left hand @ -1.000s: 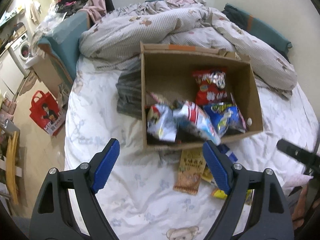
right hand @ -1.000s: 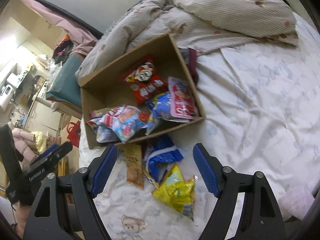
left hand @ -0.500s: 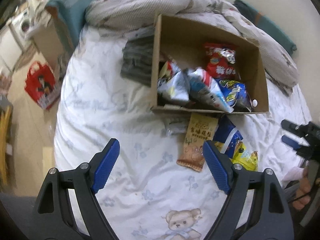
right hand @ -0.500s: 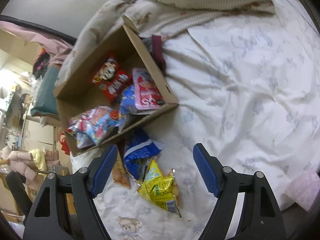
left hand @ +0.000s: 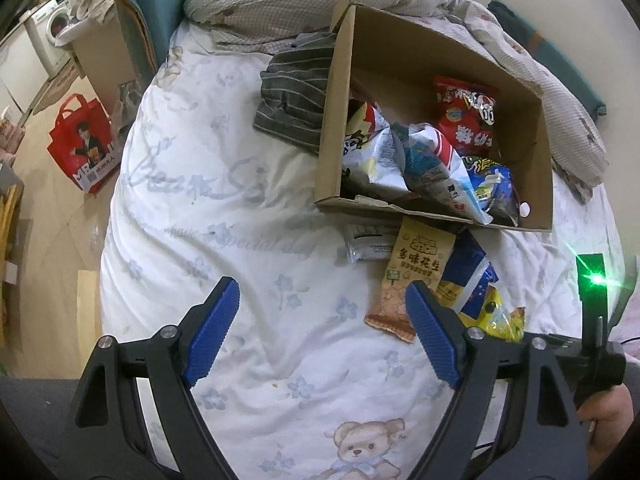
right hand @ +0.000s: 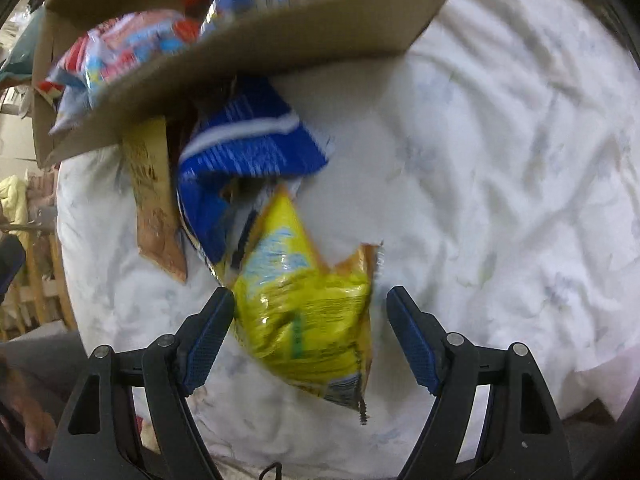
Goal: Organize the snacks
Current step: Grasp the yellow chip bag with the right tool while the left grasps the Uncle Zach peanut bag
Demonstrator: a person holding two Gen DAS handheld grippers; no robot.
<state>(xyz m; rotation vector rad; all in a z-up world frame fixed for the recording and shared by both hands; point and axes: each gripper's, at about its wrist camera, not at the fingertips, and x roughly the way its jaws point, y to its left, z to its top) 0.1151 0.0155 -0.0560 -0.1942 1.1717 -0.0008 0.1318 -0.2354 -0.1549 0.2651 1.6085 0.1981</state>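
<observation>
The right gripper (right hand: pixel 310 320) is wide open, its blue pads on both sides of the yellow snack bag (right hand: pixel 304 312); the left pad is just beside or maybe touching the bag edge, the right pad is apart from it, so nothing is gripped. This view is blurred, so fine contact I cannot tell. The yellow bag lies on the white bedsheet (right hand: pixel 500 160), partly over a blue snack bag (right hand: pixel 248 148), and beside that is a tan peanut packet (right hand: pixel 154 200), its top end at the near wall of the cardboard box (right hand: pixel 280 44). The left gripper (left hand: pixel 322 328) is also wide open and holds nothing; it hangs above bare sheet, w/ its right pad near the bottom end of the tan packet (left hand: pixel 412 276). In the left view the box (left hand: pixel 332 120) sits on the bed, w/ several snack bags inside: a red bag (left hand: pixel 466 116) at the far side, white-blue bags (left hand: pixel 424 160) in the middle. A small clear-white packet (left hand: pixel 366 242) lies just in front of the box, touching the tan packet. A gray striped cloth (left hand: pixel 296 96) is at the left side of the box, a rumpled quilt (left hand: pixel 280 4) behind it, and a red tote bag (left hand: pixel 82 144) stands on the floor left of the bed.
</observation>
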